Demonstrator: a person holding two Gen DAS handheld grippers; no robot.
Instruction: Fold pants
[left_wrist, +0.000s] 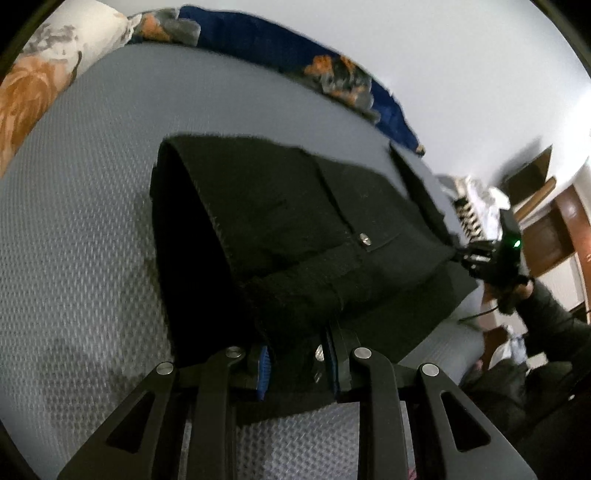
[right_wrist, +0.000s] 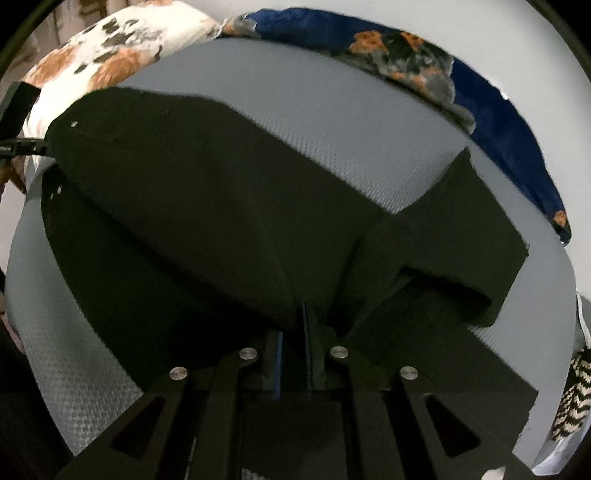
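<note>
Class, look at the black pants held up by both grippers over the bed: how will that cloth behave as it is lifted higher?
The pants look floppy: they sag between the left gripper and right gripper. Probably light, since small pinches hold them. The loose leg would likely trail on the bed.

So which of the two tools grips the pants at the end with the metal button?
The left tool: the silver button sits just ahead of it on the black pants. The right tool clamps plain fabric, far from the button.

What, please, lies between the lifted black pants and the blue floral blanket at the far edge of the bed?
Only bare grey mattress separates pants from blanket, shown in both views.
</note>
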